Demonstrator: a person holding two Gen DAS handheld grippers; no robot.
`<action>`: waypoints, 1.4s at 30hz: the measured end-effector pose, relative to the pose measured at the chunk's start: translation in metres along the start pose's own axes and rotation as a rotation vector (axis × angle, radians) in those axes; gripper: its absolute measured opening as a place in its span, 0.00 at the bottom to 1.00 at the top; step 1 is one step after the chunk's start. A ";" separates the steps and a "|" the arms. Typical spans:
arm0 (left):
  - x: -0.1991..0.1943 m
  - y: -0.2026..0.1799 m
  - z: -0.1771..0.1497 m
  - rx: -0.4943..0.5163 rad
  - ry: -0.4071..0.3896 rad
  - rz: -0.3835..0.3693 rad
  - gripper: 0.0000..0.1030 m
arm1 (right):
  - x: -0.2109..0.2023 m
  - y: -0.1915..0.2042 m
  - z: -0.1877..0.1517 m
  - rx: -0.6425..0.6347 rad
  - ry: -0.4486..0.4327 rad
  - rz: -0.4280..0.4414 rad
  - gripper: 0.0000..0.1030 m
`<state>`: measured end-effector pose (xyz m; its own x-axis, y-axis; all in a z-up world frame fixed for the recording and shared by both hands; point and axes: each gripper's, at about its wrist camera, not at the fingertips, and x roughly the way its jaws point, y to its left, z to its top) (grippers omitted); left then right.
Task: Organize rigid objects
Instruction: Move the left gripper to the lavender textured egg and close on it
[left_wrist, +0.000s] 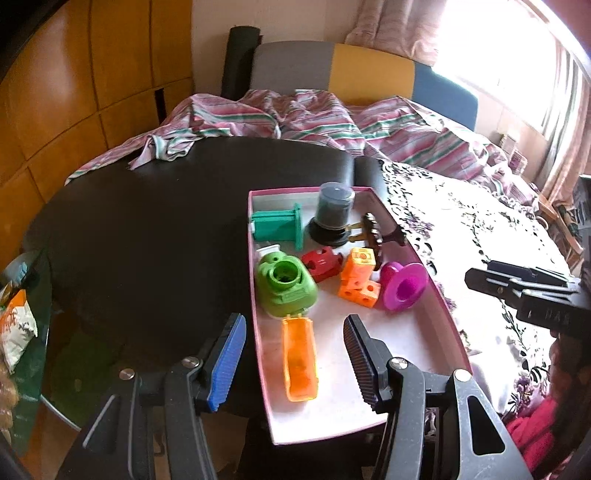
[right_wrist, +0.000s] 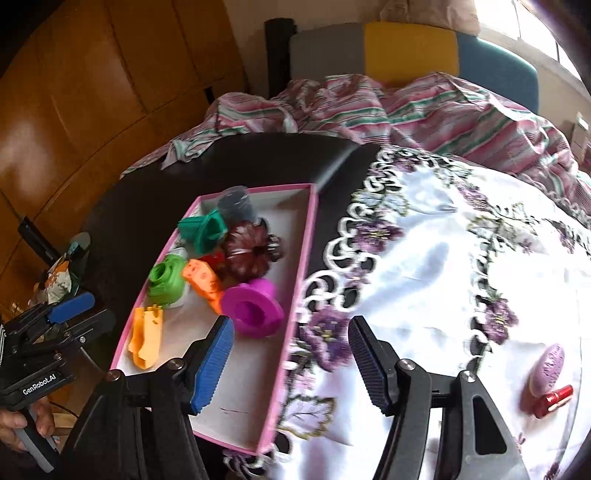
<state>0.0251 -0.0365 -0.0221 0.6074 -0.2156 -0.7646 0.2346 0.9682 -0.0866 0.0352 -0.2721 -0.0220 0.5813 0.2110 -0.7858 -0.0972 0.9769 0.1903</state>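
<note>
While most toys already sit in the pink box (right_wrist: 309, 236), we judge the step as fetching leftovers | next: reach the red lipstick (right_wrist: 555, 400) and purple oval piece (right_wrist: 548, 369) on the counter cloth (right_wrist: 424, 258), right of the right gripper (right_wrist: 291, 363) | both grippers' fingers part-open, empty; left gripper (left_wrist: 295, 363) over box.

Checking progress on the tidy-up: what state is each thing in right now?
pink box: open, holding toys
orange scoop: lying in box
magenta cup: in box, on its side
red bottle: lying on cloth, outside box
left gripper: open, empty
right gripper: open, empty
</note>
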 end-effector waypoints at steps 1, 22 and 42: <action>0.000 -0.003 0.000 0.006 0.000 -0.005 0.55 | -0.003 -0.006 0.000 0.010 -0.001 -0.008 0.63; -0.004 -0.100 0.017 0.244 -0.037 -0.174 0.61 | -0.098 -0.193 -0.023 0.433 -0.104 -0.222 0.63; 0.035 -0.210 0.013 0.436 0.046 -0.326 0.61 | -0.128 -0.284 -0.085 0.891 -0.350 -0.060 0.66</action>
<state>0.0066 -0.2494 -0.0225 0.4192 -0.4807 -0.7702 0.7043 0.7075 -0.0582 -0.0804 -0.5733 -0.0257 0.7877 -0.0017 -0.6161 0.5067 0.5706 0.6462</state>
